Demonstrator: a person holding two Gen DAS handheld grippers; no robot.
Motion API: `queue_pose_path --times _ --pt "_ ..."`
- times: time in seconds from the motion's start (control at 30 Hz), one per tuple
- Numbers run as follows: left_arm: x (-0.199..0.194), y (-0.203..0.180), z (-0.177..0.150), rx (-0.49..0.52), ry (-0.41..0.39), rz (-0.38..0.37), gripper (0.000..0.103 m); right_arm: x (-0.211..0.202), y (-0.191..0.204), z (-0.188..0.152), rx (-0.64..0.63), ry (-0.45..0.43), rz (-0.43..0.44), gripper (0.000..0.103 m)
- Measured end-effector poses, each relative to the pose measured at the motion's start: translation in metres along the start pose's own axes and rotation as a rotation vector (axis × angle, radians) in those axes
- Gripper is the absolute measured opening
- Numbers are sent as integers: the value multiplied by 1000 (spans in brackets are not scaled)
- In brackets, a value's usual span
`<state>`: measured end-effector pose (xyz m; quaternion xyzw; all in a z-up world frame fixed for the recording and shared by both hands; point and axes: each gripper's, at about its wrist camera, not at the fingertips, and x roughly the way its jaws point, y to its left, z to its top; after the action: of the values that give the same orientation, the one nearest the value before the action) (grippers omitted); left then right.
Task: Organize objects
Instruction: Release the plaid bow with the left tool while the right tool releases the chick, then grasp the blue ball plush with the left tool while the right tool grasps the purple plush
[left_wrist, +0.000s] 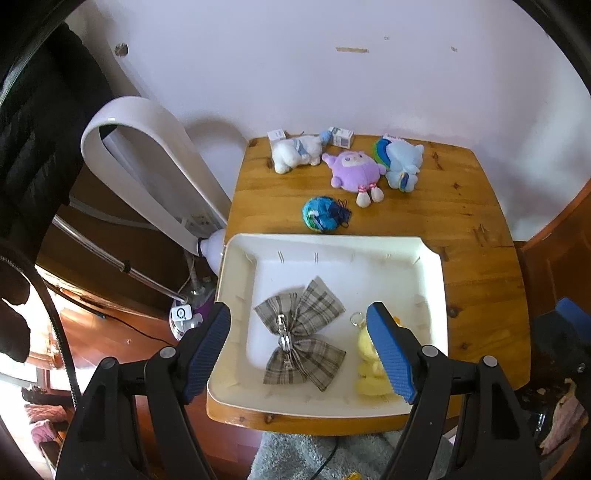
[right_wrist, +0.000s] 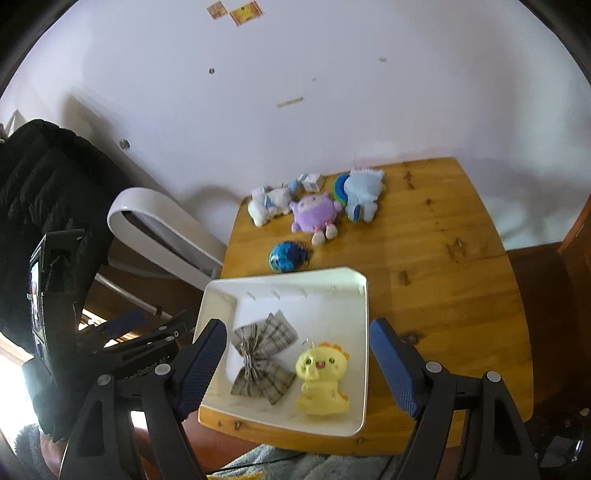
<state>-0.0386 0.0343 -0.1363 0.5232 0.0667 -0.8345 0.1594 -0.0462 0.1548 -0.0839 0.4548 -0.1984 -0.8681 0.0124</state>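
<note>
Both tongs are spread wide with nothing caught between the blue pads: the left gripper (left_wrist: 299, 332) is hung over the near end of the white tray (left_wrist: 332, 245), and the right gripper (right_wrist: 297, 349) is poised above the same tray. The tray is set on a knotty wooden table (left_wrist: 472, 258) that's pushed up against a pale wall (left_wrist: 295, 74); a white curved appliance (left_wrist: 147, 155) is parked to the left, with grey rug seen below the table's near edge. Inside the tray, a plaid bow (right_wrist: 262, 360) is laid beside a yellow plush (right_wrist: 321, 380). Further back, a blue-green ball (left_wrist: 320, 213), purple plush (left_wrist: 356, 171), white plush (left_wrist: 295, 153) and blue plush (left_wrist: 402, 162) are left on the tabletop, outside it.
</note>
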Motion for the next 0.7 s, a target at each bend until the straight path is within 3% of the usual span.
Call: queue_pose_path --times 0.2,0.7 --pt "-5 0 15 30 -33 2 79 4 7 16 -12 14 -21 80" --pt "-23 19 76 54 -156 -19 79 -4 45 72 -137 -82 -130 80"
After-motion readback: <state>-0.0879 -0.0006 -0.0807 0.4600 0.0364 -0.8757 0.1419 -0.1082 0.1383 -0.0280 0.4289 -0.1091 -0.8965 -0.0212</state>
